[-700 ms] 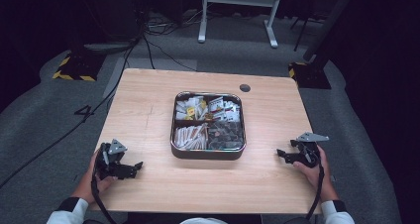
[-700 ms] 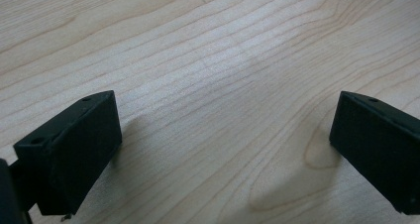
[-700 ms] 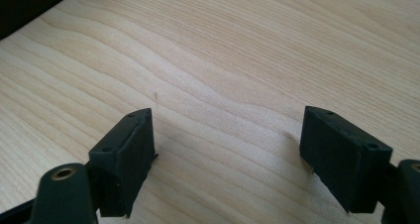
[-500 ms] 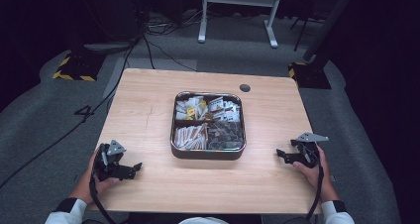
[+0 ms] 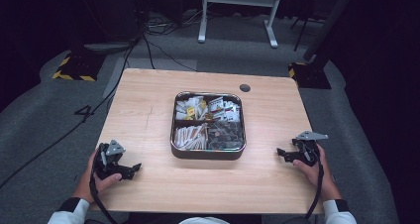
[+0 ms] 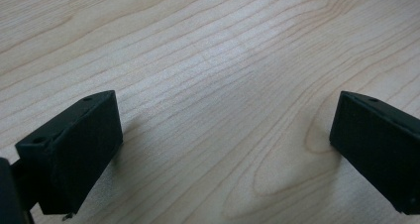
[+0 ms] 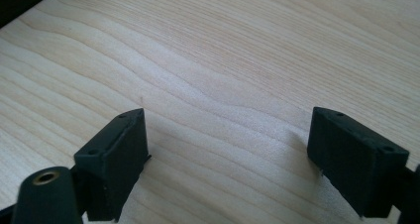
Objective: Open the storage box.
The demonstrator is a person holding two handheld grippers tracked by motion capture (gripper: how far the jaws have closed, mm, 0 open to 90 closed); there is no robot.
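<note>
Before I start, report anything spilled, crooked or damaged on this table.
Nothing stands out. The divided tray sits square mid-table, its contents inside the compartments. Left gripper and right gripper rest open on bare wood.

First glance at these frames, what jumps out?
The square metal tray at the middle of the wooden table, split into four compartments packed with small packets and sticks. Then the two black grippers resting near the table's front corners, the left gripper and the right gripper, both with jaws wide apart over bare wood, neither touching the tray.
</note>
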